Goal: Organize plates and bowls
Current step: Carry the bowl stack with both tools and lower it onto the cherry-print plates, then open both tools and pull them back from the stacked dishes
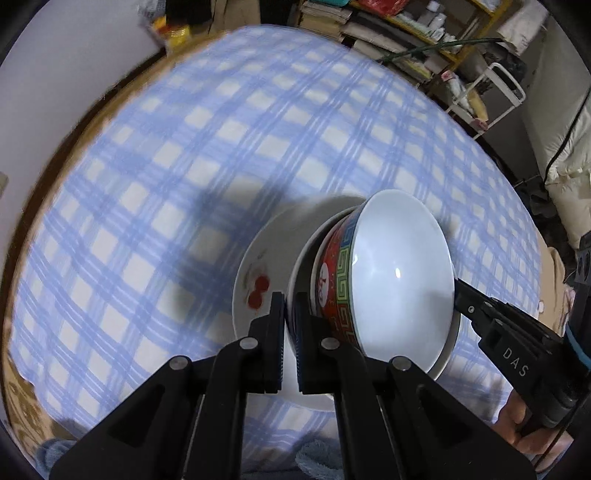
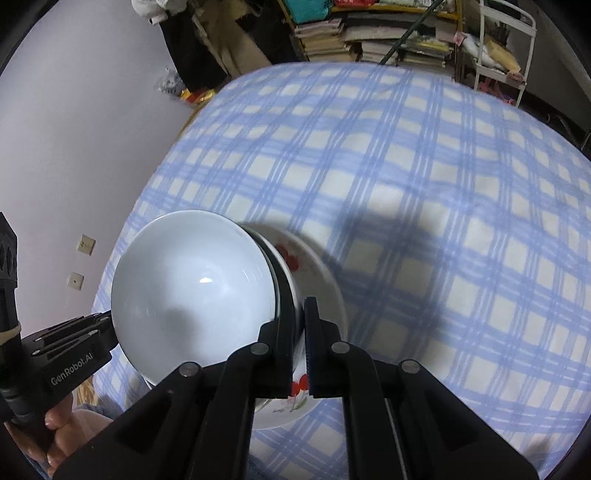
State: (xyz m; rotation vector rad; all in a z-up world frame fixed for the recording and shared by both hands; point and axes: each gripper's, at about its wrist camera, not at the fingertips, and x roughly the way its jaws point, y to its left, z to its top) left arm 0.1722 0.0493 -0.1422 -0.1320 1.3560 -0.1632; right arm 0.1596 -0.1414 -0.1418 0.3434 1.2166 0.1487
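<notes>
A stack of dishes is held between both grippers above a blue checked cloth (image 1: pixel 221 147). The white plate with red fruit print (image 1: pixel 255 280) is at the bottom; it also shows in the right wrist view (image 2: pixel 321 273). On it sit nested bowls topped by a red patterned bowl (image 1: pixel 391 280) with a white inside, seen in the right wrist view (image 2: pixel 192 288) too. My left gripper (image 1: pixel 290 306) is shut on the plate's rim. My right gripper (image 2: pixel 300 314) is shut on the opposite rim. Each gripper shows in the other's view.
The checked cloth (image 2: pixel 443 184) covers a wide soft surface. Shelves with books and boxes (image 2: pixel 369 33) and a white metal frame (image 1: pixel 495 96) stand beyond its far edge. A pale wall (image 2: pixel 74 129) with two sockets runs along the left side.
</notes>
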